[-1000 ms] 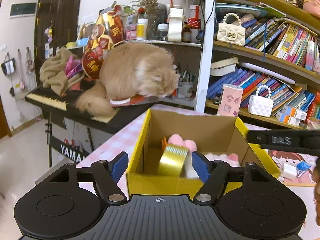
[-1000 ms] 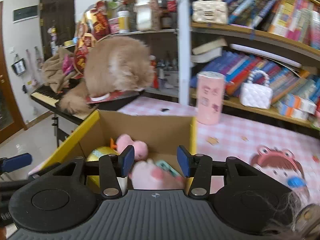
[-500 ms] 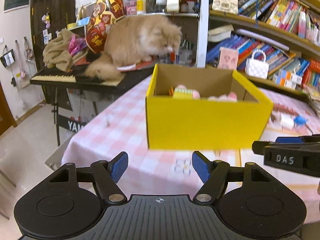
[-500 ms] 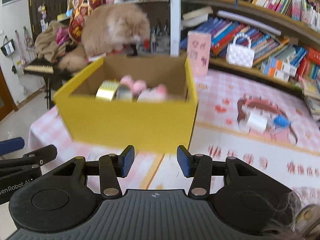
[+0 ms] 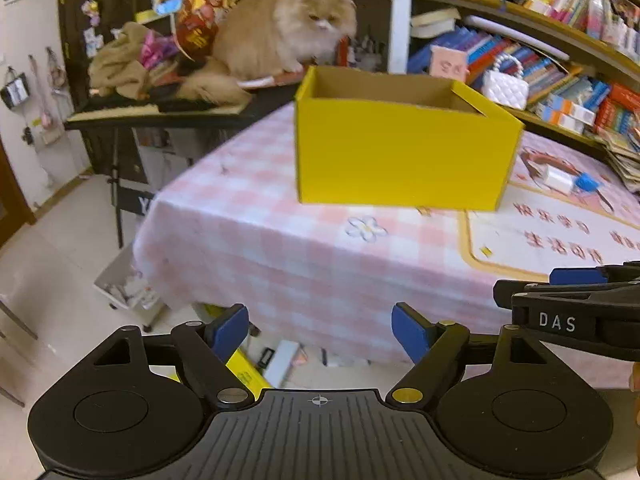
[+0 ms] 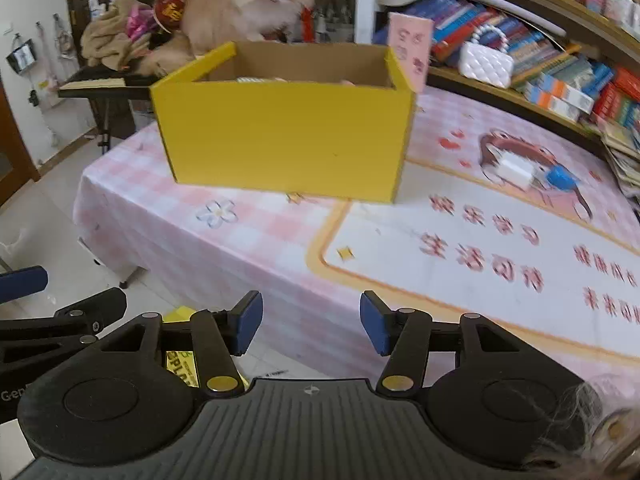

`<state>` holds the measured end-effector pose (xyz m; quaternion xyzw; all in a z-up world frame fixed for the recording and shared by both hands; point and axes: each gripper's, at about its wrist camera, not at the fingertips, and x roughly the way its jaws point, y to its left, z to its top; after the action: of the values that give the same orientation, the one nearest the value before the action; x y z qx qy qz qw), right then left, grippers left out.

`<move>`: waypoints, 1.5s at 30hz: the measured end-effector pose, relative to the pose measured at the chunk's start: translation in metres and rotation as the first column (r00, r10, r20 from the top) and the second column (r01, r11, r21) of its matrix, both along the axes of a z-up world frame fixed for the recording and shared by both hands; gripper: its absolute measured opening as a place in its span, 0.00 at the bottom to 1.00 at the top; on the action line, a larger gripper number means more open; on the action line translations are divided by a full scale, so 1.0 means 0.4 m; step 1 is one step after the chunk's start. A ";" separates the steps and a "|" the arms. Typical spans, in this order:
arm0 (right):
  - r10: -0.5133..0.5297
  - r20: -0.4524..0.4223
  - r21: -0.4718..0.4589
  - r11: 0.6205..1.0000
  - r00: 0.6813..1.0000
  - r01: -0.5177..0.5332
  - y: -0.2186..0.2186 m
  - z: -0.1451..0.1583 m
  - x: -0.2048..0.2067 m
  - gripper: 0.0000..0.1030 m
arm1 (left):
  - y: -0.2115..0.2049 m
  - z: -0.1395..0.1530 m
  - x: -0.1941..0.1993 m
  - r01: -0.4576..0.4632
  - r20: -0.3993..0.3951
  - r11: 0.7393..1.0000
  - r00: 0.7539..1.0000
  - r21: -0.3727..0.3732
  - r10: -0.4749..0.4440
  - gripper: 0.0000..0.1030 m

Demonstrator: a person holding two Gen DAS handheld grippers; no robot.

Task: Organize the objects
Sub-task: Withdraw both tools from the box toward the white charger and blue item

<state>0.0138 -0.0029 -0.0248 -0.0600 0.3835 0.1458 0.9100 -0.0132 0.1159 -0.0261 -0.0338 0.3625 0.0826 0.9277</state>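
Note:
A yellow cardboard box (image 5: 400,152) (image 6: 288,136) stands on the pink checked tablecloth (image 5: 280,240) (image 6: 248,248), its top open; only slivers of its contents show over the rim. My left gripper (image 5: 320,330) hangs back off the table's near edge, jaws opening, nothing between its blue pads. My right gripper (image 6: 311,328) is beside it, also clear of the table edge, jaws opening and empty. A white block (image 6: 516,168) and a blue piece (image 6: 560,179) lie on the printed mat to the right of the box.
A fluffy cat (image 5: 280,36) (image 6: 248,4) sits on a keyboard stand (image 5: 160,114) behind the box. Bookshelves (image 5: 560,60) with books and a white handbag (image 6: 486,65) line the back. A pink carton (image 6: 410,52) stands behind the box. Clutter lies on the floor under the table.
Both grippers have pulled back from over the box to beyond the table's near edge, and their jaws have widened. The cat has raised its head toward the cameras.

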 end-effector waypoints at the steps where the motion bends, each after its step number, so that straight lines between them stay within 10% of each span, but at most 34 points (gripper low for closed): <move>1: -0.015 -0.003 0.001 1.000 1.000 0.015 -0.012 -0.002 -0.008 0.51 | -0.007 -0.003 -0.003 0.014 -0.004 1.000 1.000 -0.003 -0.014 0.79; 9: -0.239 -0.009 0.042 0.970 0.971 0.239 -0.149 -0.001 -0.050 0.53 | -0.107 -0.002 0.021 0.214 0.000 0.977 0.977 0.014 -0.214 0.79; 25: -0.572 -0.031 -0.013 0.820 0.819 0.572 -0.425 -0.020 -0.066 0.57 | -0.377 -0.013 0.137 0.532 -0.024 0.847 0.846 0.007 -0.532 0.79; 45: -0.496 -0.029 -0.003 0.868 0.868 0.496 -0.541 -0.004 0.143 0.57 | -0.510 -0.014 0.326 0.482 -0.029 0.875 0.875 -0.033 -0.483 0.79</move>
<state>0.0711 -0.2193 -0.0265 0.0445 0.3989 -0.0907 0.9114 0.1172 -0.0880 -0.0315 0.0476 0.3776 -0.1552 0.9116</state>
